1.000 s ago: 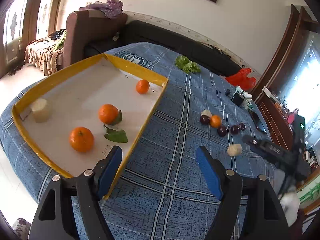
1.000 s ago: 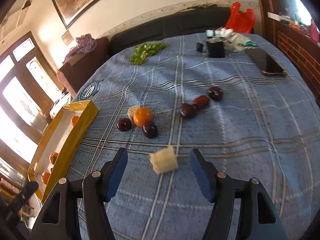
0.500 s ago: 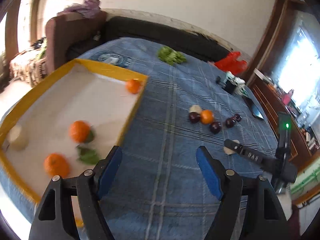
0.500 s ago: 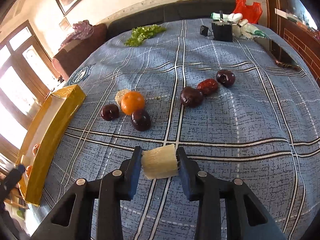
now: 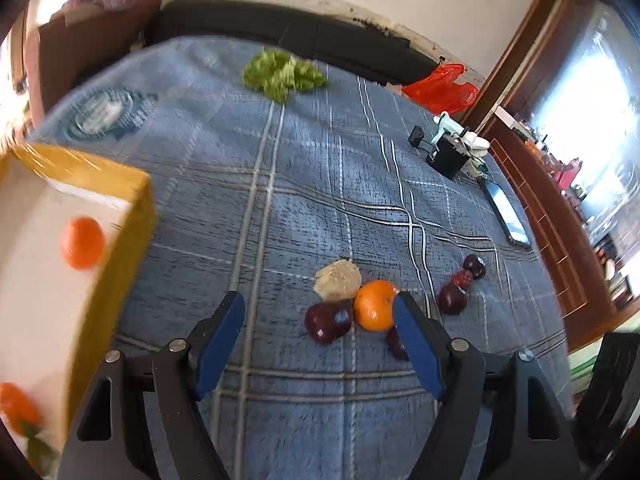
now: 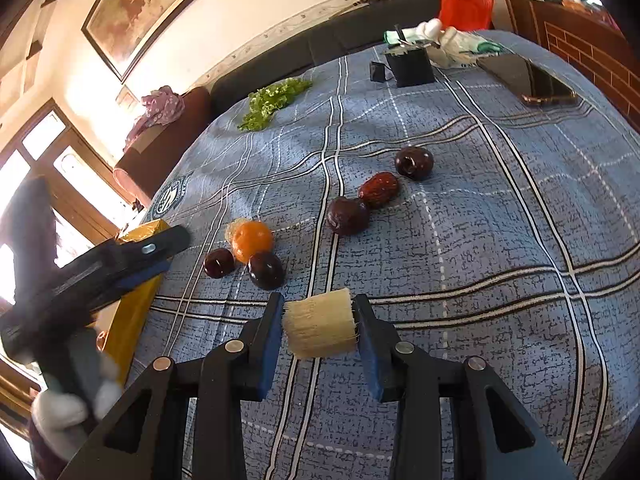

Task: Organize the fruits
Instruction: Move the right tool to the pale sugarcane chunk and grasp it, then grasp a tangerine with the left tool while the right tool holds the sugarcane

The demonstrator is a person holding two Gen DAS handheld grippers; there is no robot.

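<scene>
My right gripper [image 6: 318, 326] is shut on a pale fibrous sugarcane chunk [image 6: 320, 326] and holds it just above the blue cloth. My left gripper [image 5: 320, 328] is open and empty, hovering over a cluster of fruit: an orange [image 5: 375, 305], a dark plum [image 5: 328, 322], another pale chunk [image 5: 337, 280] and a second plum [image 5: 396, 344] half hidden by its right finger. The same cluster shows in the right wrist view, with the orange [image 6: 252, 240] and two plums [image 6: 266, 270]. Dark fruits [image 6: 347, 216] and a red date [image 6: 378, 190] lie further right. The yellow tray [image 5: 132, 216] holds oranges [image 5: 82, 242].
Green lettuce [image 5: 282, 74] lies at the far side of the table. A black box [image 6: 412, 66], a phone [image 6: 526, 80], a red bag [image 6: 464, 8] and white items sit at the far right. A sofa runs behind the table.
My right gripper stays shut on the chunk and has lifted it slightly. My left gripper has swung right, away from the tray, to the fruit cluster.
</scene>
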